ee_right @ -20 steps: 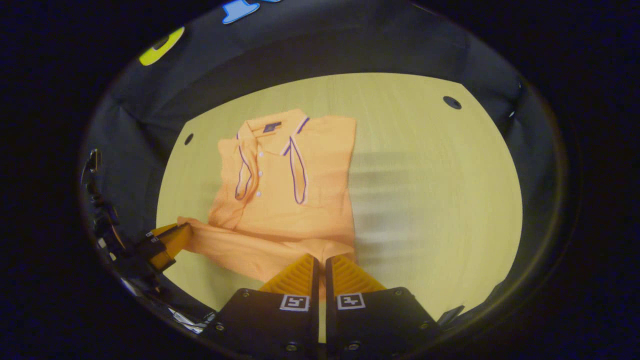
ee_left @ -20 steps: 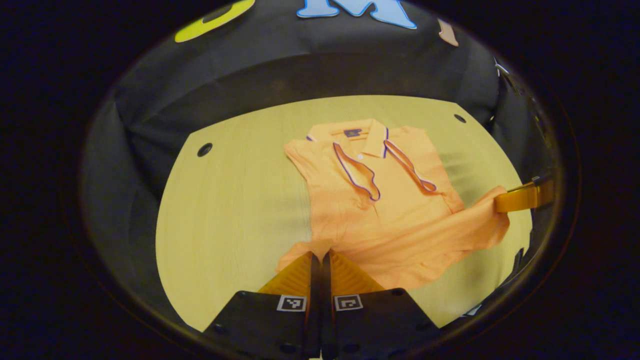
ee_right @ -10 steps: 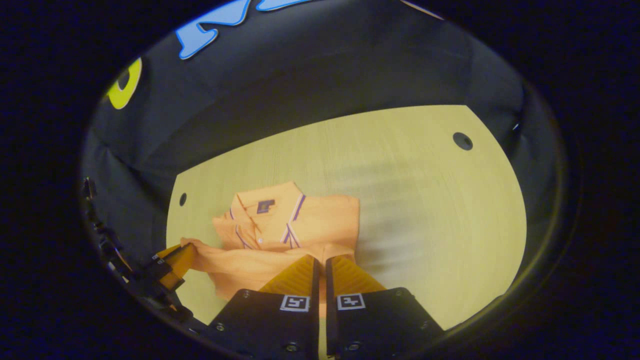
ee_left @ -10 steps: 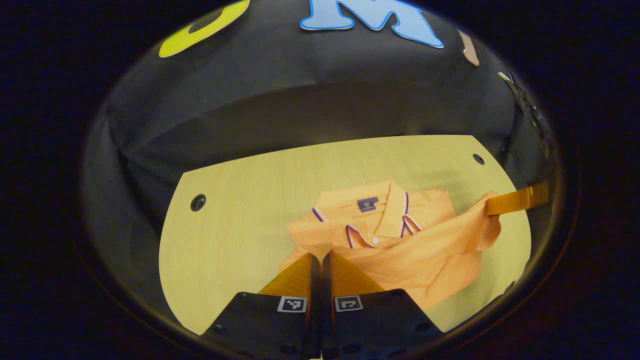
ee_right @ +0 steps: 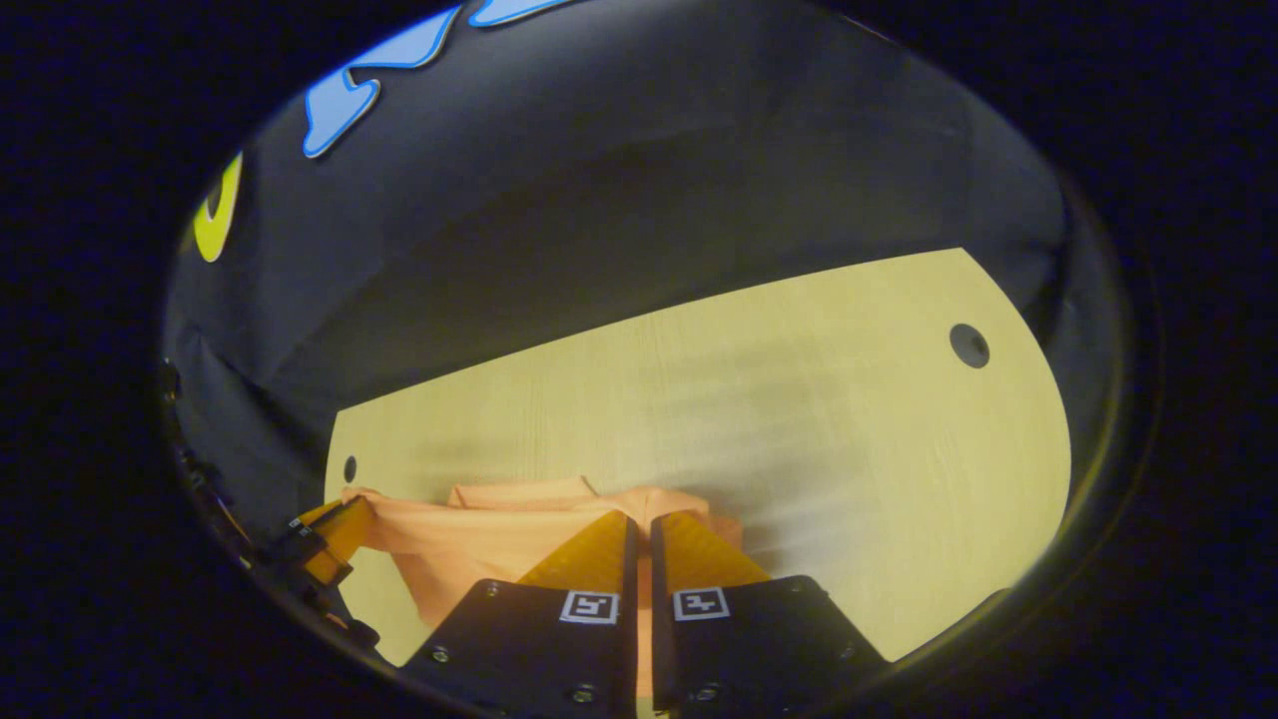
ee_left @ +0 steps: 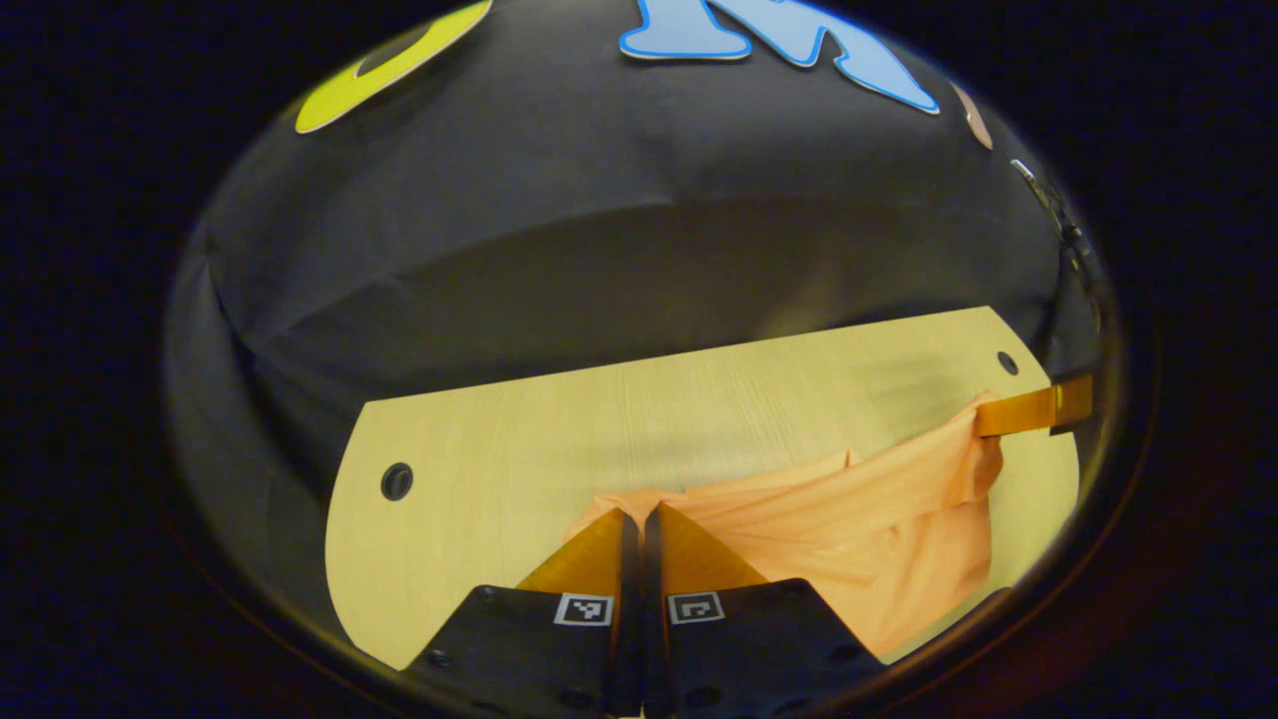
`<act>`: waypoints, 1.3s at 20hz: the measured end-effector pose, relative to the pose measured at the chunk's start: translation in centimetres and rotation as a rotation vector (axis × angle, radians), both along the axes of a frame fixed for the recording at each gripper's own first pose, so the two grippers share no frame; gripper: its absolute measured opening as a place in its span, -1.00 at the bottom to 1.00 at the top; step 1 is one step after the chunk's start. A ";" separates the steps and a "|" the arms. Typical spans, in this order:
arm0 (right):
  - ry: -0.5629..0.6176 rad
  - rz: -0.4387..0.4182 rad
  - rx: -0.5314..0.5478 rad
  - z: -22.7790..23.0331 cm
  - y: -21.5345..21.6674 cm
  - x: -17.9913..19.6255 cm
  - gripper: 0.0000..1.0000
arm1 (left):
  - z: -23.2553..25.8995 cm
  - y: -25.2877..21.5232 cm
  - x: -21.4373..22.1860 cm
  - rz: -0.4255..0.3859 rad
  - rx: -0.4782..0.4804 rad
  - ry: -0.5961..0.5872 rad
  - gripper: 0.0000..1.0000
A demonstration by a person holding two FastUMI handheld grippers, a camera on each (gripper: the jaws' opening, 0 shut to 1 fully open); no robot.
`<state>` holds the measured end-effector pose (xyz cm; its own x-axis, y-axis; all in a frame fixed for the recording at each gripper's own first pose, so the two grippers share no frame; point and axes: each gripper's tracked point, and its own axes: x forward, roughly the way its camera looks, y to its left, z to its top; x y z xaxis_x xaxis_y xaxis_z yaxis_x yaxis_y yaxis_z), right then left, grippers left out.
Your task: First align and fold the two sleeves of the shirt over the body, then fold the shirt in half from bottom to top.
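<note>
Pinching a corner of the orange shirt [ee_left: 849,519], the left gripper [ee_left: 639,524] has its two fingers pressed together with cloth caught between their tips. From that corner the shirt's edge runs right and slightly far across the left gripper view to the right gripper [ee_left: 1033,409], whose fingers reach in from the right rim and hold the other corner lifted off the table [ee_left: 479,469]. The cloth between the two corners sags in soft folds and hangs down toward the near right, its lower part lying on the wood.

In the right gripper view the right gripper [ee_right: 639,529] likewise has its fingers closed on shirt cloth [ee_right: 469,534], a thin strip of orange showing in the narrow slit between them. The edge runs left from there to the left gripper [ee_right: 334,529], seen at the left rim gripping the far corner. Behind this raised edge a little more of the shirt peeks up, bunched low on the table [ee_right: 799,399].

The table is pale wood with a rounded outline. A dark round hole [ee_left: 396,481] sits near its left end, and another hole [ee_right: 968,346] near its right end. Beyond the far edge hangs the black wall [ee_left: 599,220].
</note>
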<state>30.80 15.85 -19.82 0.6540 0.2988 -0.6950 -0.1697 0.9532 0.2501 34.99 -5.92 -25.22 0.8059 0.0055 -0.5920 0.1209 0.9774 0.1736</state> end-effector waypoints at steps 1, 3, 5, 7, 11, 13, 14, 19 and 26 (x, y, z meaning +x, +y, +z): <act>0.003 0.001 -0.003 -0.7 0.1 0.4 -0.88 | -0.7 -0.3 0.5 -0.001 -0.001 0.004 -0.88; 0.012 0.007 -0.024 -1.9 -0.2 0.6 -0.88 | -2.1 -0.8 1.0 -0.003 -0.030 0.018 -0.88; 0.011 0.030 -0.035 -2.7 0.1 0.7 -0.87 | -2.7 -0.6 1.0 0.011 -0.057 0.022 -0.85; -0.014 0.027 -0.073 -2.5 -0.8 0.8 -0.65 | -3.0 -0.6 0.5 0.022 -0.085 0.034 -0.77; -0.034 0.027 -0.072 -1.7 -1.4 0.2 -0.34 | -3.3 -1.0 -0.4 0.036 -0.104 0.040 -0.34; -0.045 0.024 -0.061 -0.9 -1.6 -0.8 -0.33 | -2.3 -0.7 -1.5 0.031 -0.101 0.023 -0.34; -0.051 0.025 -0.059 -0.3 -1.9 -1.6 -0.33 | -1.6 -0.6 -2.4 0.027 -0.101 0.016 -0.34; -0.098 0.039 -0.058 2.8 -2.7 -6.7 -0.33 | 3.2 -1.8 -7.7 0.001 -0.122 -0.033 -0.34; -0.187 0.066 -0.036 8.0 -4.1 -15.8 -0.33 | 10.7 -3.8 -17.4 -0.040 -0.134 -0.128 -0.37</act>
